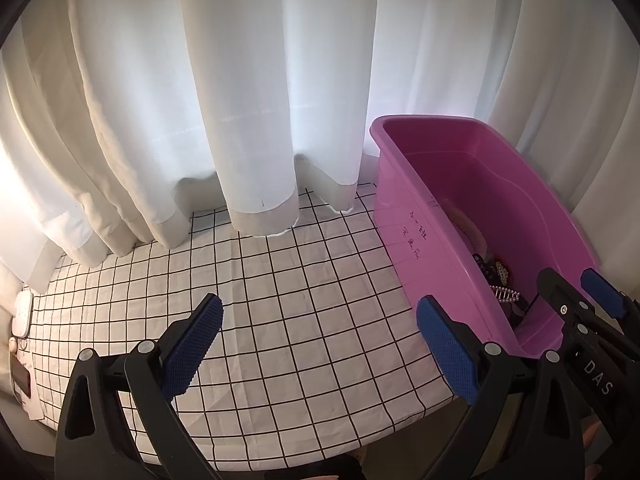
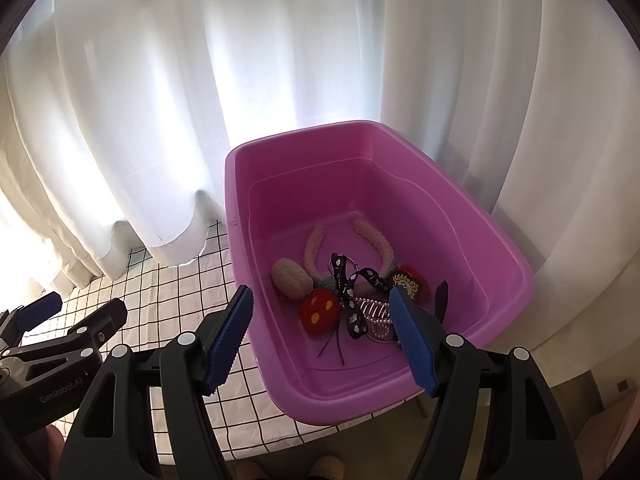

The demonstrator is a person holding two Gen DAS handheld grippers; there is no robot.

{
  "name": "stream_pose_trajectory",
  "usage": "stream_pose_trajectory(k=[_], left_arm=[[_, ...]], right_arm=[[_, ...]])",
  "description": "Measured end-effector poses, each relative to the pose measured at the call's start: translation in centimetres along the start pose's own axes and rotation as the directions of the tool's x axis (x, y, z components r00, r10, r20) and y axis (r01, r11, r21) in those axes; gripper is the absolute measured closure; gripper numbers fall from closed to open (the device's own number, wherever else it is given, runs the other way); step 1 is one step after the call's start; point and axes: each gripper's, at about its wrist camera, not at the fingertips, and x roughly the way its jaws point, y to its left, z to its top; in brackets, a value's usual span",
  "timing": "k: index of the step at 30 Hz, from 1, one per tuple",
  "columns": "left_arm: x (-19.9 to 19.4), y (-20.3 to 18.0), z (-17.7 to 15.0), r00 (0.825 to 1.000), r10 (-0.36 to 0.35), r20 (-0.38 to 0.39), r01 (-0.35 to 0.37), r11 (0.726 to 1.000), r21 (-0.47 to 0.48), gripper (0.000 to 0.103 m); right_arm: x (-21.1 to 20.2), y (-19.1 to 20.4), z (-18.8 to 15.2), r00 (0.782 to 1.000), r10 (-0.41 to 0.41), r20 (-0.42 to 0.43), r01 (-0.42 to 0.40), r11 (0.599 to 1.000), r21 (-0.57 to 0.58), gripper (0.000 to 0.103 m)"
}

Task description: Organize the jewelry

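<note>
A rectangular tub [image 2: 384,384] of smooth pink plastic with rounded corners is sitting on a surface covered by a white cloth [image 1: 280,300] printed with a thin black grid. Sheer white curtains [image 1: 240,80] are hanging in soft folds behind it, filling the upper half of both views. Handwritten characters are showing on the tub's long outer wall in the left wrist view.

The jewelry is lying in a loose heap on the tub floor, at lower centre of the right wrist view: a fuzzy beige headband [image 2: 378,240] curving in a horseshoe, a beige knitted pompom [image 2: 290,278], a red felt mushroom [image 2: 320,312] with yellow spots, a black ribbon bow [image 2: 352,292] with pale print, a pearl-edged comb [image 2: 376,314], and a black-and-red embroidered patch [image 2: 412,284].

The left gripper [image 1: 318,332] is hovering over the bare cloth left of the tub, its ribbed blue-padded fingers [image 1: 196,344] standing wide apart with nothing between them. The right gripper [image 2: 320,316] is hovering above the near rim of the tub, its fingers [image 2: 230,340] likewise apart and touching nothing, the heap showing in the gap between them.
</note>
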Motion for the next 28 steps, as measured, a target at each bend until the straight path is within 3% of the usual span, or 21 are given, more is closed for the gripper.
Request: stream_pose_trajectory(k=[28], left_arm=[[0.0,0.64,-0.17,1.0,0.007,-0.006,-0.007,1.0,0.005,0.007]], right_arm=[[0.37,0.24,-0.2,1.0,0.015,-0.011,-0.015,1.0,-0.015,0.036]])
